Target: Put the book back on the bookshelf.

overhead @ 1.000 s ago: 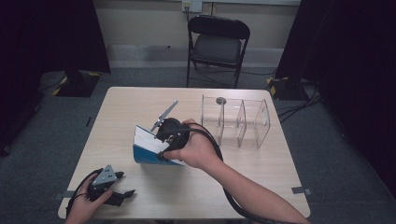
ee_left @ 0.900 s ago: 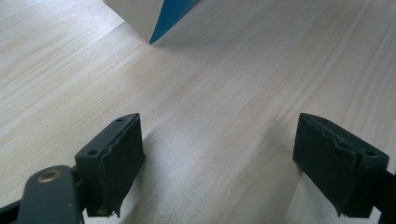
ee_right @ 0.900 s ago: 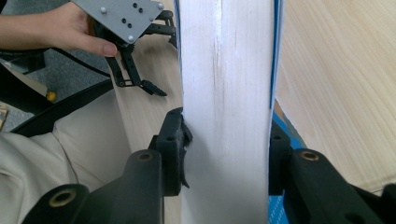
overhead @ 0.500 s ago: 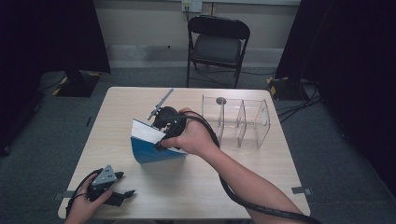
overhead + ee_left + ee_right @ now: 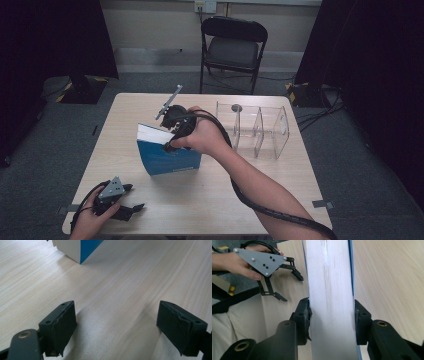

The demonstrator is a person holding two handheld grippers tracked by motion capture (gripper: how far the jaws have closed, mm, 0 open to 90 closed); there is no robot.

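Fingers [image 5: 304,315] of the right gripper [image 5: 331,322] flank the upright book [image 5: 329,290] (both touching).

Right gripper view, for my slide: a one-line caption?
Right gripper fingers clasp an upright blue book by its page edge.

both grippers are black, each with a thick black cable trailing from it. the left gripper [image 5: 131,198] carries a grey three-cornered plate [image 5: 263,261] on top, dotted with white studs at its corners and small dark screw holes, and its thin black linkage arms end in small dark tips. the right gripper [image 5: 332,322] has broad black arms with brass-coloured rivets and ridged black pads [image 5: 305,315]; the person's forearms are bare, with light beige trousers [image 5: 239,325] below.
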